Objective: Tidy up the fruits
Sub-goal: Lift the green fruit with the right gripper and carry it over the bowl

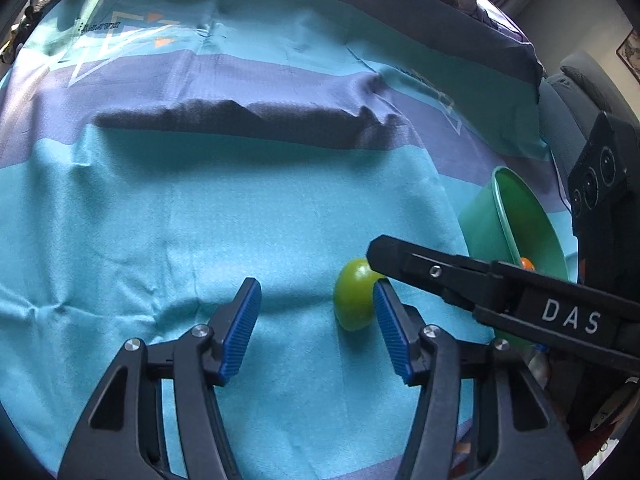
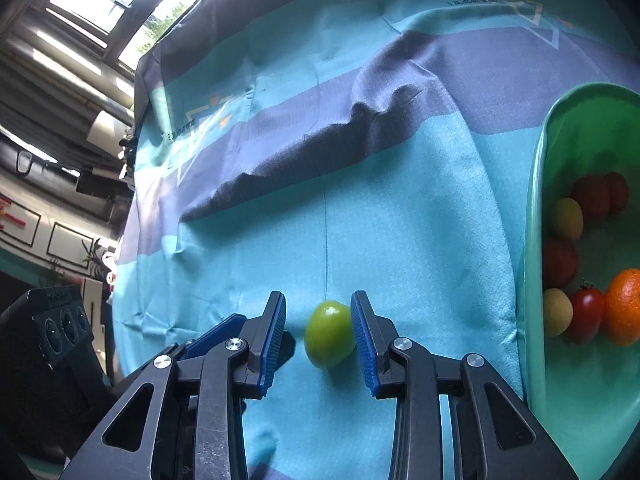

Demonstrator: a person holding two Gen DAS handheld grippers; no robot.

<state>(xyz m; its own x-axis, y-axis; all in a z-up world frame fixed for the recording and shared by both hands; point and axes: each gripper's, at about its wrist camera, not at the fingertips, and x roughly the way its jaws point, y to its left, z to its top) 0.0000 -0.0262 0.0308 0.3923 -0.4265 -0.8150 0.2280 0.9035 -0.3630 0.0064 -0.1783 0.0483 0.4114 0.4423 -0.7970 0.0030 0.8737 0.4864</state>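
Note:
A small green fruit [image 2: 329,333] lies on the turquoise cloth [image 2: 400,220], between the open blue-padded jaws of my right gripper [image 2: 319,334]; the right pad [image 2: 362,336] is next to it, the left pad stands apart. In the left wrist view the same fruit [image 1: 354,296] lies just outside my left gripper's right pad [image 1: 390,330]. My left gripper [image 1: 316,322] is open and empty. The right gripper's black finger [image 1: 440,270] crosses in from the right over the fruit. A green bowl [image 2: 536,240] at the right holds several red, yellow and orange fruits [image 2: 586,316].
The cloth has a raised dark fold [image 1: 240,122] across its far middle. The bowl [image 1: 488,224] stands at the cloth's right edge in the left wrist view. Beyond the cloth's left edge in the right wrist view are a black device [image 2: 60,328] and room clutter.

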